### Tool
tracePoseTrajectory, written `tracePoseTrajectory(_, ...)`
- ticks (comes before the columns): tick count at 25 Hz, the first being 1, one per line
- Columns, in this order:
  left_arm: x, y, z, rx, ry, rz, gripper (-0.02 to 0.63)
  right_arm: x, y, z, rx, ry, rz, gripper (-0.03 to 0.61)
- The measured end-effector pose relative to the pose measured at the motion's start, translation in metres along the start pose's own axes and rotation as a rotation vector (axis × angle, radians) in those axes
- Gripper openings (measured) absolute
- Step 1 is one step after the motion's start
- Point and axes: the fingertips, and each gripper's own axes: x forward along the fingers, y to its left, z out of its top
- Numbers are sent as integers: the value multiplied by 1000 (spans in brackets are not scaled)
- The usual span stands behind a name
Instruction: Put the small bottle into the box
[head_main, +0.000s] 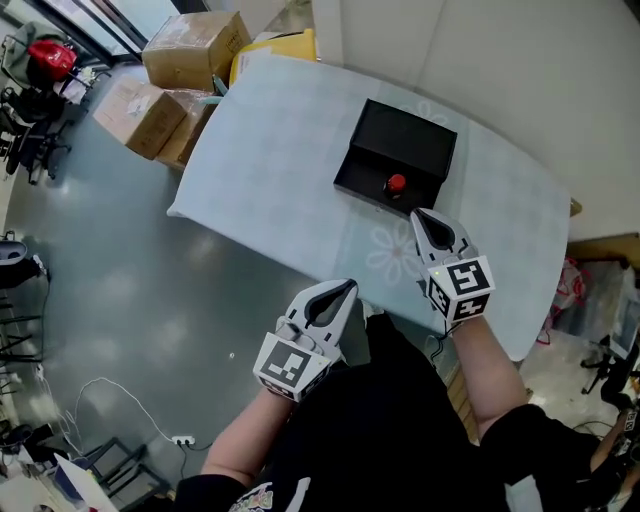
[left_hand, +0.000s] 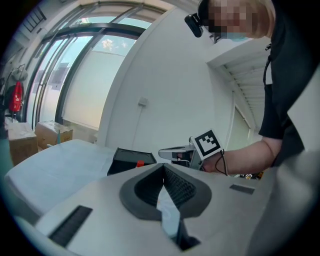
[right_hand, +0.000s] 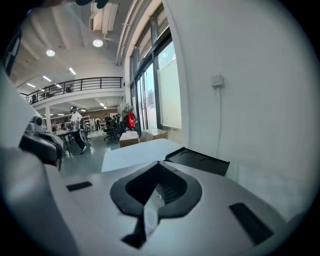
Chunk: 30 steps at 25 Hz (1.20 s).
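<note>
Item 1: small bottle (head_main: 396, 184). We saw only its red cap, and we logged it inside the box (head_main: 404, 136), close to the wall nearest us.

Item 2: box, black, open-topped, resting on the table (head_main: 250, 150) (pale cloth, faint flower print).

Item 3: right gripper (head_main: 425, 215). It was clenched with nothing between the jaws, its tip just short of the box's near wall.

Item 4: left gripper (head_main: 345, 288). It was likewise clenched and empty, and hung off the table's near edge by the person's body.

Condition note: we judged the placing as good as done. The risk we recorded was the right gripper's tip. A forward or sideways swing could catch the near wall, shift the light box and topple the bottle. We could not tell how squarely the bottle stood.
</note>
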Motion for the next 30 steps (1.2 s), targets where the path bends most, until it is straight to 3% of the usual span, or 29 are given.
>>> tracePoseTrajectory(8,-40,-17,16,34,-51,-25,8,-69,71,32,17,-110,34,9)
tracePoseTrajectory(17,-90,-43,6,48,-42,-83,8,-126,147,18,19,-130,31,9)
tracePoseTrajectory(30,-123,-66,-1,76,-56,-126,8,-165,194,3,25,-128,20,9)
